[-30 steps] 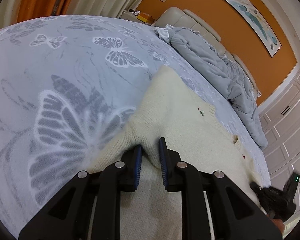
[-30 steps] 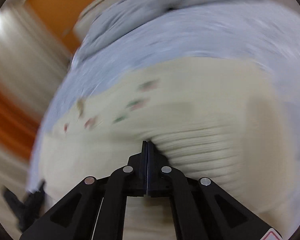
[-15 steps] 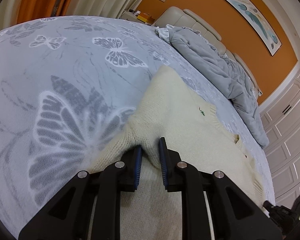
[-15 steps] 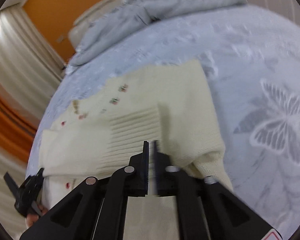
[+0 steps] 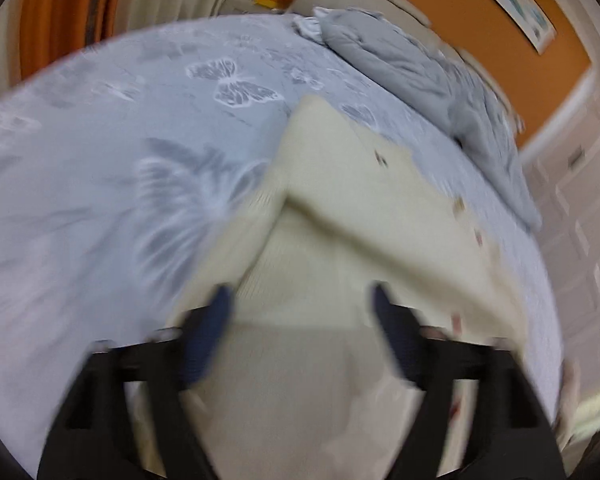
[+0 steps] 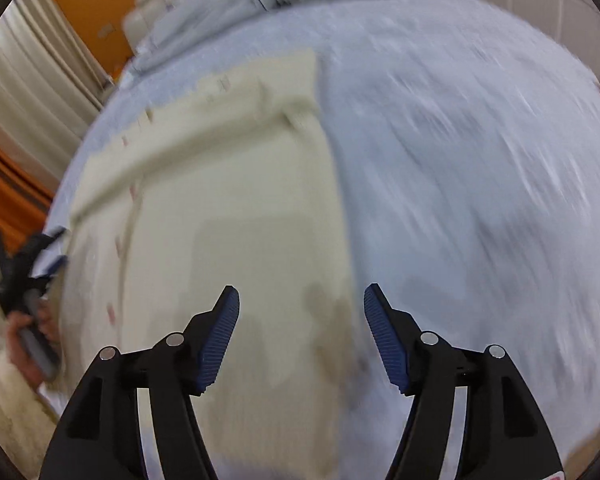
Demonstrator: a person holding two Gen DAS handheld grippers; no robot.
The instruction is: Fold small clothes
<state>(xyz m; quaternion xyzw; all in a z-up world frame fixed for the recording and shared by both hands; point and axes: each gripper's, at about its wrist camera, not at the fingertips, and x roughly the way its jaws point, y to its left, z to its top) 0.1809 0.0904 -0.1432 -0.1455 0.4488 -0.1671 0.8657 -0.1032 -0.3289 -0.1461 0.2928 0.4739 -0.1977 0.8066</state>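
A cream knitted cardigan [image 5: 352, 200] lies partly folded on the bed, a sleeve laid slantwise across its body. My left gripper [image 5: 300, 300] hangs above its near part, jaws opening wide, the knit below them and out of their grip. In the right wrist view the same cardigan [image 6: 228, 208] lies flat, its right edge under my right gripper [image 6: 300, 300], whose jaws are opening with nothing pressed between the pads. The left gripper [image 6: 18, 268] shows at the far left, held by a hand in a fluffy cream sleeve. Both views are blurred.
The bed wears a pale blue sheet [image 5: 100, 160] printed with butterflies. A grey duvet [image 5: 440, 80] is bunched at the headboard against an orange wall. Curtains [image 5: 80, 8] hang at the left. White wardrobe doors [image 5: 580, 220] stand at the right.
Both grippers have let go of the cardigan and opened. The left one has lifted and pulled back. The right one has swung over to the cardigan's right edge, with the sleeve left lying across the body.
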